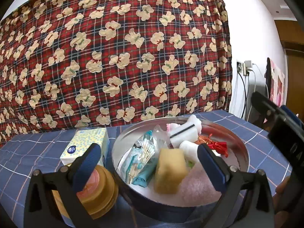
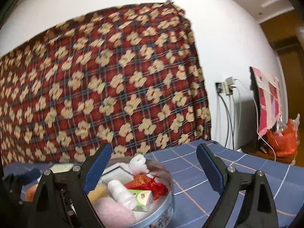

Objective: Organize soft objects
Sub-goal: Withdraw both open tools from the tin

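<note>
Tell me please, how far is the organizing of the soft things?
Done: the round tin already holds the yellow sponge, pink towel, cotton swab pack and more. In hand: nothing; the left gripper and right gripper are open and empty. Left: the tissue box stands outside.

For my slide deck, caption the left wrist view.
Open left hand-held gripper poised over a round tin of soft items, yellow sponge between its fingers.

left wrist view close above round tin (image 1: 245, 152); right wrist view level, seemingly beside it; both face plaid cloth (image 1: 114, 57)
</note>
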